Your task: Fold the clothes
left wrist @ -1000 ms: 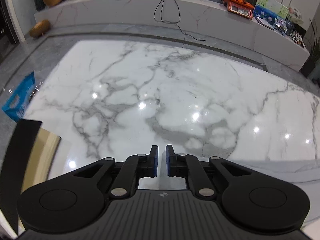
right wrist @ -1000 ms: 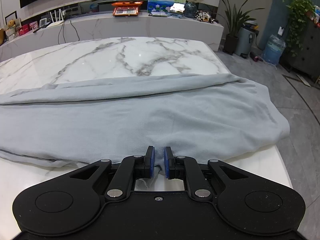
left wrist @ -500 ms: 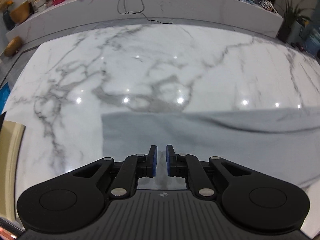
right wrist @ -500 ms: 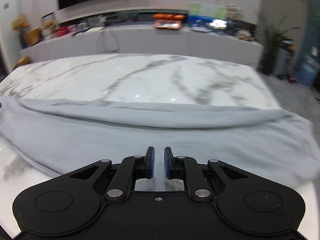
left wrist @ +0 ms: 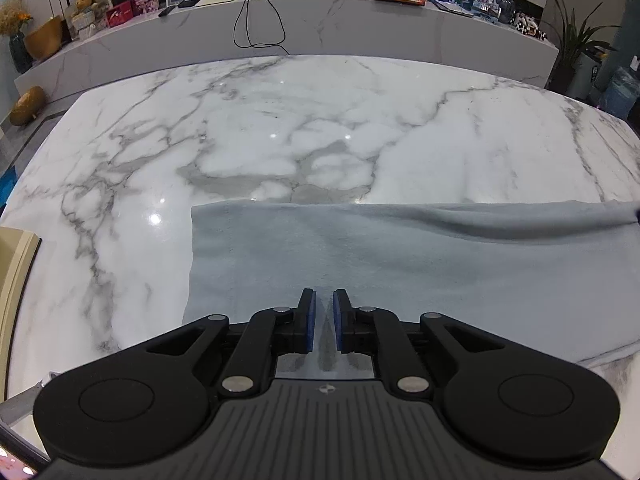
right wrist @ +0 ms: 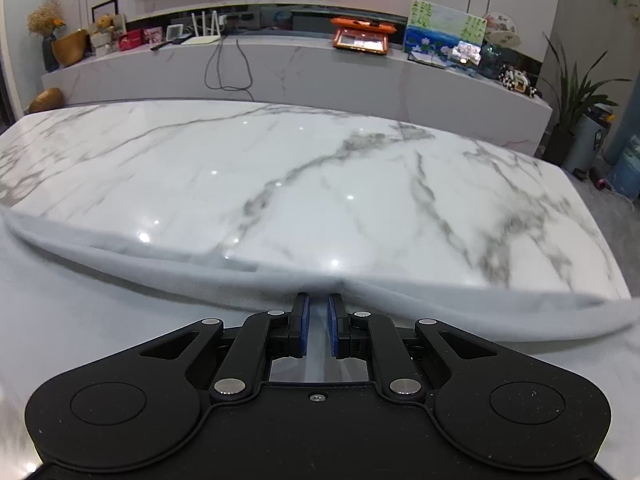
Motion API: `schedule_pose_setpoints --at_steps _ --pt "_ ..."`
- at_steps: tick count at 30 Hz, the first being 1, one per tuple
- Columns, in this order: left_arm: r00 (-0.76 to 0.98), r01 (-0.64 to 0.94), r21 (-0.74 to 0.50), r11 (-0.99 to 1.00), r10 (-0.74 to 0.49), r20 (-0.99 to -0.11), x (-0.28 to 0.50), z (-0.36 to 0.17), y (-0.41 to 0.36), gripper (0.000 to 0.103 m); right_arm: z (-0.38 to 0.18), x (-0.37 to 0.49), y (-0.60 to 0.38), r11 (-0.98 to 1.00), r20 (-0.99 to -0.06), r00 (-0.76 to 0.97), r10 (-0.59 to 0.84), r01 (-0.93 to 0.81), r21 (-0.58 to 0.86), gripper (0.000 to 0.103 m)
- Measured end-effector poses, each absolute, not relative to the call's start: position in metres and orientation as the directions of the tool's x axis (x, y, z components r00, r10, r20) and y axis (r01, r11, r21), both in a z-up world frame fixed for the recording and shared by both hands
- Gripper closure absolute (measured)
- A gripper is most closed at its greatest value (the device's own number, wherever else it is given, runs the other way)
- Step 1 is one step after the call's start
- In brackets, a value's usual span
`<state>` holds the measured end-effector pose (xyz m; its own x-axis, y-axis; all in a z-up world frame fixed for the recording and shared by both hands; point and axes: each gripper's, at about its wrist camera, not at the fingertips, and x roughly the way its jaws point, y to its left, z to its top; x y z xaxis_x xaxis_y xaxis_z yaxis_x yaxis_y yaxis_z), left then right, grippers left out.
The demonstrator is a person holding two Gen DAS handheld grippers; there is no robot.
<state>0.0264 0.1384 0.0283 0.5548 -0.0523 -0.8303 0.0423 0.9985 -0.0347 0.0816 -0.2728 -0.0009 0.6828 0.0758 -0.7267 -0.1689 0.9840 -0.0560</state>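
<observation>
On marble table (left wrist: 280,128), grey garment (left wrist: 400,256) lies flat, spreading toward 3 o'clock. Left gripper (left wrist: 322,322) over its near edge, narrow gap, nothing pinched. Right gripper (right wrist: 317,326) narrow too; grip on cloth unclear.

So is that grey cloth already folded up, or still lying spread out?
Mostly spread: the grey cloth lies flat across the marble table, with only its far edge rolled over in a long ridge.
</observation>
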Motion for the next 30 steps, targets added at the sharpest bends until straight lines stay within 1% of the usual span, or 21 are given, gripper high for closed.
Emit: schedule_pose_setpoints --at_steps 5,7,9,11,13,14,15,16,20,22,27,30 --pt "0.569 0.021 -0.095 0.995 -0.090 -0.818 0.023 0.027 0.147 0.094 0.003 0.101 -0.270 0.989 -0.732 0.679 0.055 -0.138 -0.053 0.093" --pt "0.572 0.003 -0.128 0.992 -0.107 -0.813 0.021 0.028 0.152 0.093 0.009 0.094 -0.271 0.990 -0.721 0.690 0.067 -0.136 -0.039 0.093" --pt "0.579 -0.011 -0.145 0.989 -0.112 -0.808 0.018 0.029 0.155 0.086 0.015 0.084 -0.272 0.989 -0.711 0.698 0.081 -0.143 -0.027 0.093" --pt "0.598 -0.041 -0.128 0.991 -0.078 -0.797 0.014 0.032 0.160 0.075 0.020 0.066 -0.273 0.987 -0.707 0.701 0.091 -0.160 -0.031 0.093" --pt "0.618 -0.082 -0.101 0.991 -0.029 -0.785 0.010 0.036 0.165 0.069 0.022 0.045 -0.277 0.984 -0.703 0.703 0.103 -0.177 -0.033 0.093" --pt "0.628 -0.104 -0.105 0.989 -0.017 -0.778 0.009 0.038 0.168 0.064 0.024 0.030 -0.280 0.982 -0.699 0.707 0.108 -0.184 -0.033 0.092" --pt "0.634 -0.124 -0.113 0.986 -0.009 -0.773 0.008 0.039 0.171 0.061 0.025 0.016 -0.284 0.982 -0.696 0.709 0.114 -0.188 -0.031 0.089" --pt "0.634 -0.147 -0.113 0.983 0.006 -0.773 0.008 0.039 0.173 0.057 0.025 0.003 -0.287 0.981 -0.692 0.712 0.120 -0.193 -0.028 0.088" --pt "0.602 -0.218 -0.043 0.975 0.100 -0.792 0.012 0.037 0.176 0.055 0.025 -0.036 -0.296 0.979 -0.677 0.725 0.131 -0.200 -0.026 0.088" --pt "0.585 -0.246 -0.025 0.969 0.128 -0.801 0.014 0.034 0.179 0.054 0.023 -0.050 -0.299 0.981 -0.668 0.734 0.124 -0.191 -0.028 0.088" --pt "0.538 -0.288 -0.038 0.957 0.129 -0.833 0.014 0.025 0.184 0.053 0.018 -0.058 -0.311 0.990 -0.652 0.748 0.127 -0.131 0.042 0.088" --pt "0.532 -0.296 -0.028 0.955 0.140 -0.835 0.013 0.024 0.185 0.046 0.018 -0.059 -0.311 0.990 -0.640 0.757 0.133 -0.130 0.051 0.088"
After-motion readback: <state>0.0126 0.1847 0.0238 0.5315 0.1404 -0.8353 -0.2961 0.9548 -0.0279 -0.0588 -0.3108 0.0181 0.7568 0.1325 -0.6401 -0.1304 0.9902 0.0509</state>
